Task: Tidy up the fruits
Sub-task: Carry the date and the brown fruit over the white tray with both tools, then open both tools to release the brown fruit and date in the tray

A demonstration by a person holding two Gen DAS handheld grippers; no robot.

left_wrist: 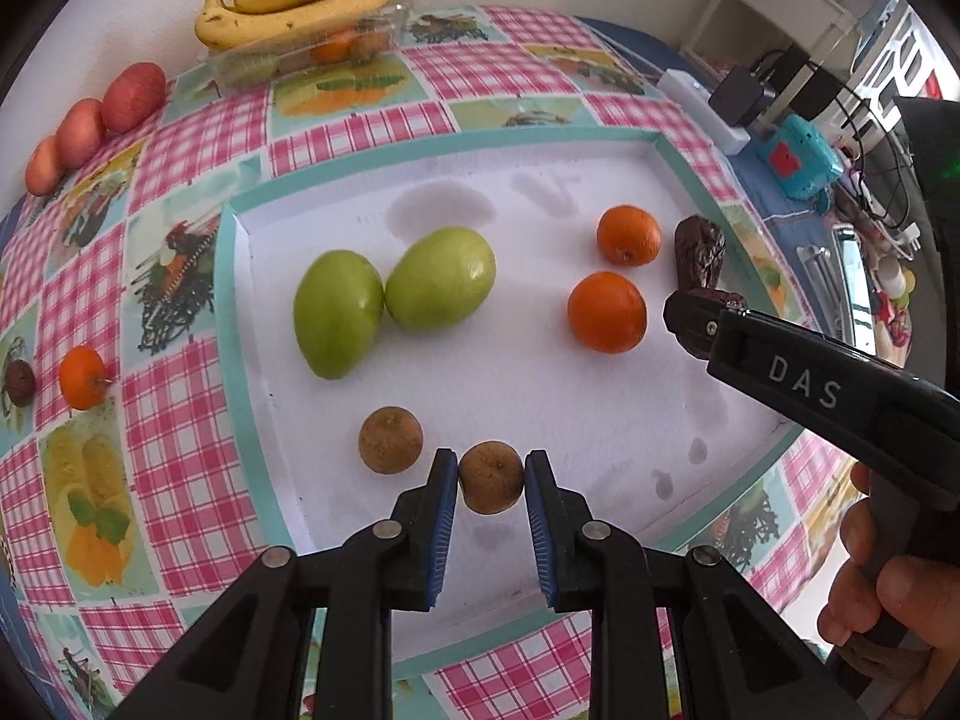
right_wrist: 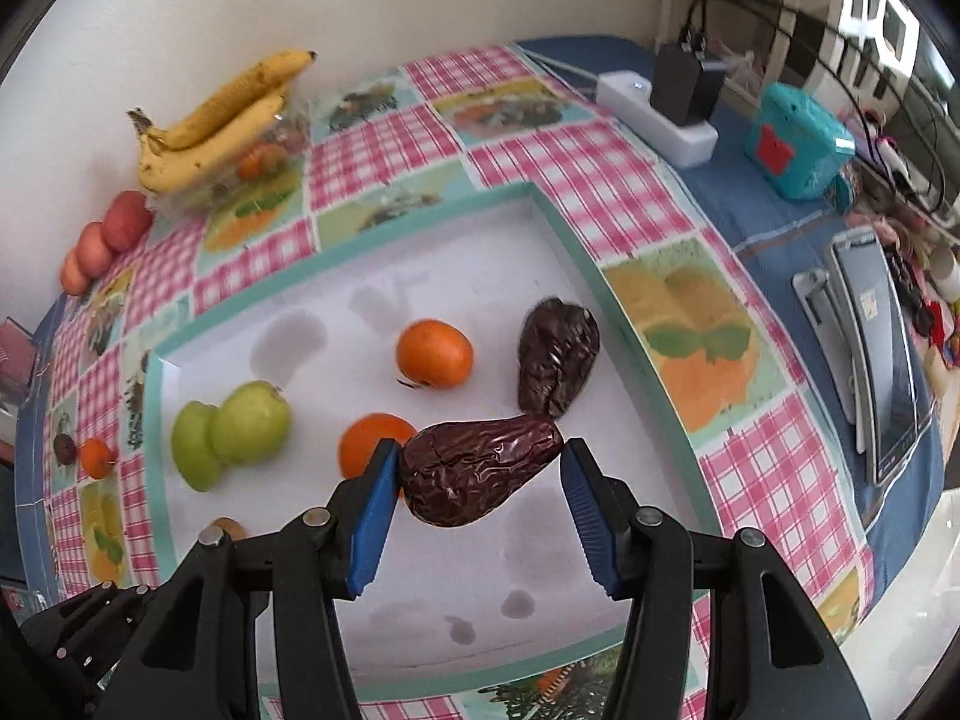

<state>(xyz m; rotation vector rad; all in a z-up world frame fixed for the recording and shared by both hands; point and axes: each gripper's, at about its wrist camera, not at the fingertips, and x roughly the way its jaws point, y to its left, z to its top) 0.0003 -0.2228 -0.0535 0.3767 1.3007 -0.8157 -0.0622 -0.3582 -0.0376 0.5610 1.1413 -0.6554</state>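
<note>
A: Left gripper (left_wrist: 489, 474)?

B: Clamped on a small brown fruit (left_wrist: 490, 478), a blue pad touching each side; low at the near edge of the white tray (left_wrist: 600, 420); cannot tell whether resting on it or held just above.

A: Beside it?

B: A second brown fruit (left_wrist: 390, 440) just to the left, clear of the pads; farther in, a pair of green fruits (left_wrist: 441, 279) touching each other, left of the tray's middle.

A: Right gripper (right_wrist: 480, 474)?

B: Gripping a wrinkled date (right_wrist: 474, 480) lengthwise, one pad at each end; held toward the right side of the tray; near orange (right_wrist: 366, 444) partly hidden behind the left finger.

A: Past the date?

B: Another date (right_wrist: 558, 354) lying close to the tray's right rim, its near tip close to the held one; far orange (right_wrist: 434, 354) to its left, apart from it.

A: Off the tray?

B: Bananas (left_wrist: 300, 0) on a clear container (left_wrist: 360, 42) at the far left; red apples (left_wrist: 133, 97) in a row along the wall, left of them; a small orange (left_wrist: 82, 385) and a dark fruit (left_wrist: 20, 383) side by side on the checked cloth (left_wrist: 180, 408), well left of the tray.
</note>
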